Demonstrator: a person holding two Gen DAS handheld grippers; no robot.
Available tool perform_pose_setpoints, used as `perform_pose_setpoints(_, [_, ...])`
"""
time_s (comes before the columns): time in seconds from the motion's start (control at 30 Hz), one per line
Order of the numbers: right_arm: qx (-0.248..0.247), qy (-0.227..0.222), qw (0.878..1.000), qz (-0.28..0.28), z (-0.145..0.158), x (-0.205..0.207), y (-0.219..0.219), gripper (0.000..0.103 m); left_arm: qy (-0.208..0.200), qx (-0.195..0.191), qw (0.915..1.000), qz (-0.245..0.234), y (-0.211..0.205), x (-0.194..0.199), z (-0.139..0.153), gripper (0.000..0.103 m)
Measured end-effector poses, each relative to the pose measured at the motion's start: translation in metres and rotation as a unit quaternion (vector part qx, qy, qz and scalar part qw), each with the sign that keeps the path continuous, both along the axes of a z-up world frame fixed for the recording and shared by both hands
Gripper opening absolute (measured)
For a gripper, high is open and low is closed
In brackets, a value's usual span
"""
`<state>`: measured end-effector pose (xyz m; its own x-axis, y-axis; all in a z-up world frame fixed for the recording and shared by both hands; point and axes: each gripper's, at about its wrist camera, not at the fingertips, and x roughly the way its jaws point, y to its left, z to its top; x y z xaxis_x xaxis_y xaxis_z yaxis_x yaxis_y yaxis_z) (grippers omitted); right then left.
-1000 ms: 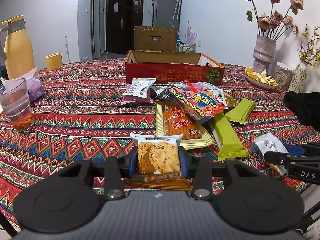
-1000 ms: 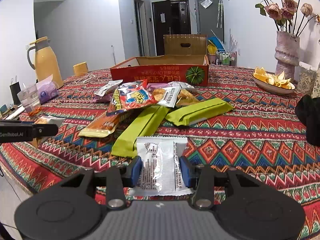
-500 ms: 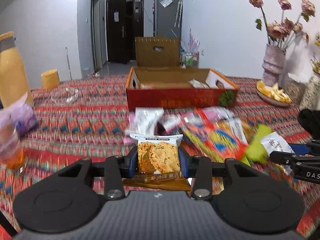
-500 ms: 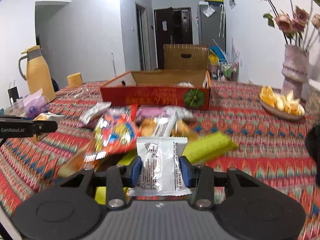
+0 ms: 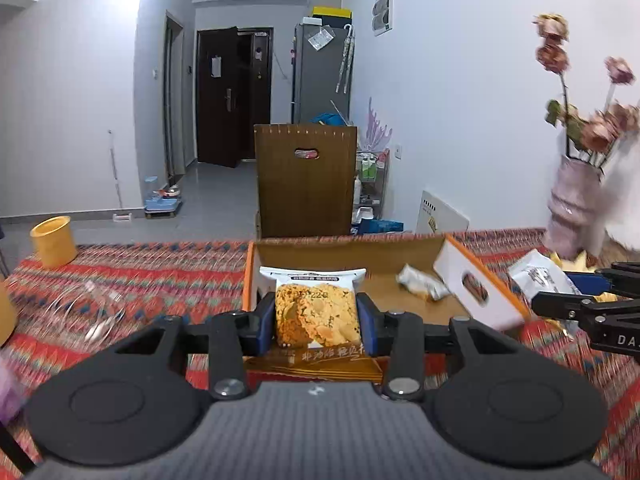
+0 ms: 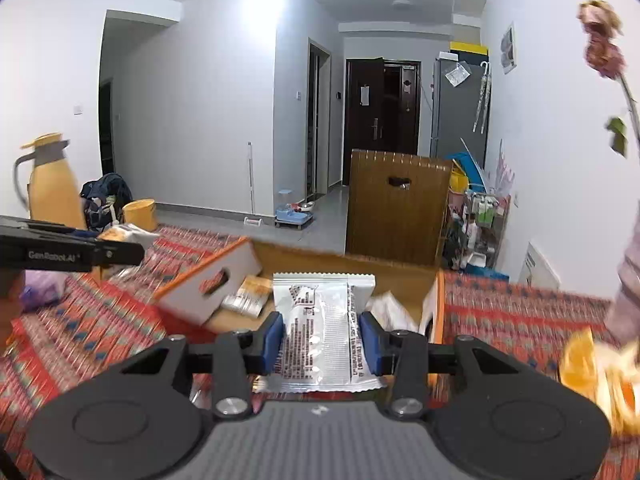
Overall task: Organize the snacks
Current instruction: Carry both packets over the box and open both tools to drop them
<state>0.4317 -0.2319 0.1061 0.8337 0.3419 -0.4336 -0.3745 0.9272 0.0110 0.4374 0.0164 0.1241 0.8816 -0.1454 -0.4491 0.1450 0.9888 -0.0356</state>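
Observation:
My left gripper (image 5: 316, 320) is shut on a cookie packet (image 5: 314, 312) with a white top and orange base, held over the near left part of the open cardboard box (image 5: 400, 248). My right gripper (image 6: 324, 340) is shut on a white foil snack packet (image 6: 324, 340), held over the same box (image 6: 320, 258). The box holds a few small packets (image 5: 422, 287), also seen in the right wrist view (image 6: 246, 298). Each gripper shows at the edge of the other's view: the right one (image 5: 588, 308), the left one (image 6: 72, 250).
The table has a red patterned cloth (image 5: 152, 276). A yellow cup (image 5: 54, 242) and a clear glass item (image 5: 86, 308) are at the left. A vase of flowers (image 5: 576, 208) and a fruit dish (image 6: 596, 372) are at the right. A yellow jug (image 6: 50, 184) stands far left.
Both grippers have lifted and moved forward from the snack pile to over the box, each still holding its packet. The pile has dropped out of view.

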Motion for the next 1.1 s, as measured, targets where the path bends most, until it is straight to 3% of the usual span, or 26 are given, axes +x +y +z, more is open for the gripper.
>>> perform_pose_setpoints(0.17, [0.017,0.047,0.999,-0.003,0.007,0.099,0.003,0.041,0.041,-0.022,0.9989,0.006,-0.001,0.090,0.005,0.041])
perform_pose_setpoints(0.27, [-0.007,0.083,0.996,-0.027,-0.005,0.154,0.005,0.041,0.089,-0.034,0.9954,-0.002,-0.001,0.141,-0.005,0.041])
perform_pose_setpoints(0.3, [-0.009,0.101,0.994,-0.039,-0.013,0.173,0.004,0.041,0.095,-0.022,0.9952,-0.006,-0.004,0.157,-0.011,0.041])
perform_pose_setpoints(0.37, [-0.014,0.150,0.987,-0.064,-0.034,0.212,0.001,0.041,0.102,0.003,0.9943,0.031,-0.009,0.188,-0.029,0.041])
perform_pose_setpoints(0.4, [-0.026,0.157,0.984,-0.079,-0.042,0.224,0.002,0.041,0.111,0.015,0.9933,0.029,-0.012,0.201,-0.039,0.041])
perform_pose_setpoints(0.5, [-0.122,0.153,0.975,-0.104,-0.067,0.249,0.019,0.042,0.139,0.009,0.9896,0.034,-0.016,0.227,-0.061,0.042])
perform_pose_setpoints(0.53, [-0.135,0.149,0.973,-0.109,-0.072,0.254,0.021,0.043,0.145,0.011,0.9891,0.025,-0.018,0.232,-0.068,0.043])
perform_pose_setpoints(0.57, [-0.143,0.146,0.972,-0.111,-0.077,0.257,0.023,0.051,0.146,0.013,0.9890,0.020,-0.019,0.234,-0.074,0.046])
perform_pose_setpoints(0.63, [-0.152,0.142,0.973,-0.095,-0.082,0.258,0.026,0.064,0.152,0.023,0.9877,0.026,-0.020,0.234,-0.085,0.069])
perform_pose_setpoints(0.7, [-0.153,0.142,0.975,-0.082,-0.080,0.257,0.029,0.076,0.156,0.033,0.9869,0.023,-0.019,0.234,-0.093,0.069])
perform_pose_setpoints(0.97, [-0.128,0.143,0.978,-0.077,-0.077,0.252,0.024,0.077,0.142,0.018,0.9893,0.027,-0.015,0.228,-0.088,0.076])
perform_pose_setpoints(1.0, [-0.124,0.138,0.979,-0.079,-0.077,0.249,0.025,0.077,0.136,0.013,0.9903,0.028,-0.013,0.223,-0.084,0.082])
perform_pose_setpoints(1.1, [-0.115,0.117,0.983,-0.087,-0.069,0.236,0.023,0.083,0.122,0.007,0.9922,0.023,-0.005,0.208,-0.067,0.083])
